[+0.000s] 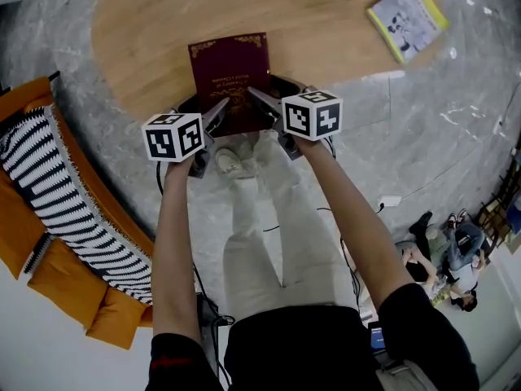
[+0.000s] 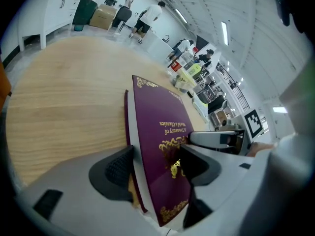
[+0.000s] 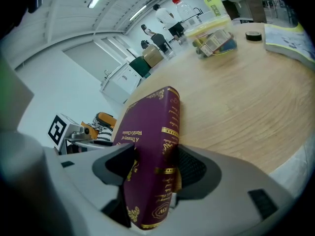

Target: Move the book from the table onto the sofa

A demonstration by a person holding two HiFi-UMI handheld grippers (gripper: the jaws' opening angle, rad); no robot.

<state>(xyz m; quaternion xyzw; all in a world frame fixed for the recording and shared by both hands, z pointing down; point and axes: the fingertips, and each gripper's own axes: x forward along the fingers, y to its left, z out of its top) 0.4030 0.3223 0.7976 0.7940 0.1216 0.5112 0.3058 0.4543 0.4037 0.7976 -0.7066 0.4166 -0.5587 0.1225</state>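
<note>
Fingers (image 2: 115,171) of both grippers (image 1: 218,111) (image 1: 260,100), seemingly, on book (image 1: 229,72)

Black short-sleeved top (image 1: 293,344), pale trousers (image 1: 264,235); left claw (image 1: 221,106) and right claw (image 1: 255,94) grey, with black-and-white marker cubes (image 1: 173,137)

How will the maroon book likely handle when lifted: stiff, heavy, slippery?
Probably stiff and weighty: the book shows a hard cover and thick spine. Its smooth cover might slip, though the left tool and right tool pinch its near edge.
</note>
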